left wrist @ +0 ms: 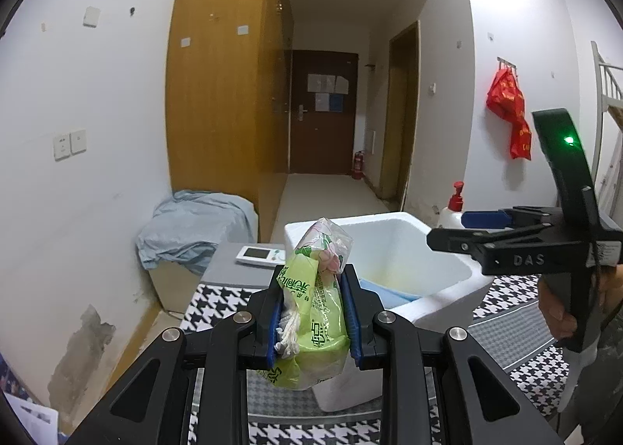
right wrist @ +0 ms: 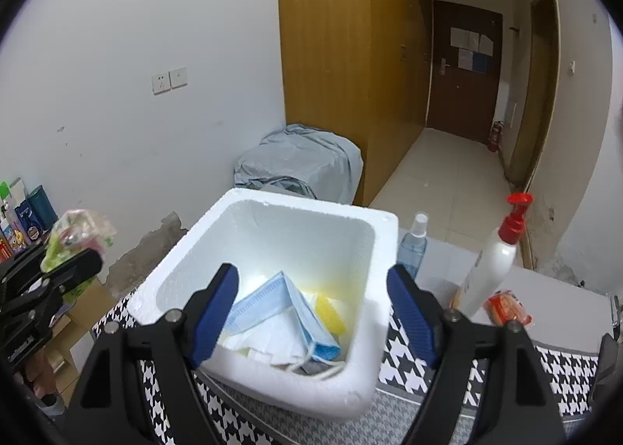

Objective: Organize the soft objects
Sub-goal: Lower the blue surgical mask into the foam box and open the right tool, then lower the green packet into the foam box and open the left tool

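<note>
My left gripper [left wrist: 314,291] is shut on a green plastic packet of soft white material [left wrist: 315,312], held upright just left of a white foam box [left wrist: 447,289]. The packet also shows at the left of the right wrist view [right wrist: 80,238]. My right gripper [right wrist: 311,312] is open and empty, hovering over the foam box [right wrist: 268,207]. Inside the box lie blue face masks [right wrist: 272,304], white masks and a yellow item [right wrist: 331,314]. The right gripper also shows in the left wrist view [left wrist: 483,226] above the box's right side.
The box stands on a houndstooth cloth [right wrist: 405,351]. A white pump bottle with red cap [right wrist: 494,262], a blue spray bottle [right wrist: 413,246] and a red snack packet [right wrist: 506,306] stand right of it. A white remote [left wrist: 259,256] lies behind. A grey-covered bundle [right wrist: 300,164] sits by the wall.
</note>
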{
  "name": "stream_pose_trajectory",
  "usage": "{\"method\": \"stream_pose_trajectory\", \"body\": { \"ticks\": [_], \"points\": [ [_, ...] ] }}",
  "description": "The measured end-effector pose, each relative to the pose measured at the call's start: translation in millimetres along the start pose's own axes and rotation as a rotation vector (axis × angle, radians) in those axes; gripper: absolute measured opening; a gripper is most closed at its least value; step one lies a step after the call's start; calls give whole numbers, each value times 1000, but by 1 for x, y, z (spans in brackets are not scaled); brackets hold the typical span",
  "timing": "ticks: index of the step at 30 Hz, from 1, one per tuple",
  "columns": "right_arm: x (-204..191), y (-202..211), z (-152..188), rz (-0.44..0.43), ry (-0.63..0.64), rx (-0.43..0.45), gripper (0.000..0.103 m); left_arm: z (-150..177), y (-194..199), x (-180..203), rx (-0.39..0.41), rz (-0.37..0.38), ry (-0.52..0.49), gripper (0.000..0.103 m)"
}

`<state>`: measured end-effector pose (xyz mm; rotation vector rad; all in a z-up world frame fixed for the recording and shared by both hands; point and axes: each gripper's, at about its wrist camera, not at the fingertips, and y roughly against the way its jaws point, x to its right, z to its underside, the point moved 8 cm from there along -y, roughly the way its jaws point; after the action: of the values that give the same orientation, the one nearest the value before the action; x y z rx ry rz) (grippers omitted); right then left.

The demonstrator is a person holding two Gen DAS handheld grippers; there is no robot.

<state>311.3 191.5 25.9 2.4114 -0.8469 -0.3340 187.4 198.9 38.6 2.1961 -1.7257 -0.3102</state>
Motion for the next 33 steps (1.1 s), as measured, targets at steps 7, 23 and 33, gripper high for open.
{"method": "stream_pose_trajectory", "body": {
  "ticks": [7,23,33],
  "points": [
    [18,20,7,21,-24,21,83,-7,-14,15,1,12,-27,28],
    [59,66,40,118,-54,72,85,-12,-52,47,-38,67,-56,28],
    [81,88,58,158,-104,97,85,-15,-73,61,-66,49,-61,28]
  ]
}}
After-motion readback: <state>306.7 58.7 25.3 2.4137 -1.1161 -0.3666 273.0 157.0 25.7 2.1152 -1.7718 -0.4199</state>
